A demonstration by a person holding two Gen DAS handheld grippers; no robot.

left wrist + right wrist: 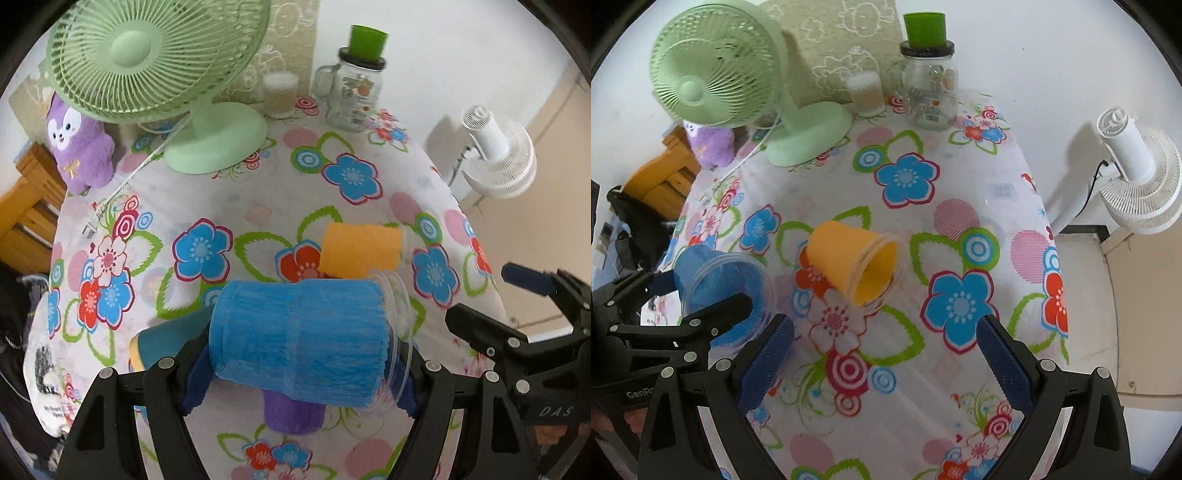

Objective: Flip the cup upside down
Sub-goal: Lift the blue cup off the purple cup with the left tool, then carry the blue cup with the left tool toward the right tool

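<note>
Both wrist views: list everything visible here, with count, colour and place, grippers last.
blue cup: 1, blue, on its side, clamped in the left gripper above the table
orange cup: 1, orange, lying on its side mid-table
purple cup: 1, purple, under the blue cup
teal cup: 1, teal, left of the blue cup
desk fan: 1, green, far left of table
jar: 1, clear, far edge, green cup on its lid
tumbler: 1, frosted, beside the jar
plush: 1, purple, left edge
floor fan: 1, white, right of table
tablecloth: 1, floral
left gripper: shut on the blue cup
right gripper: open, empty
</note>
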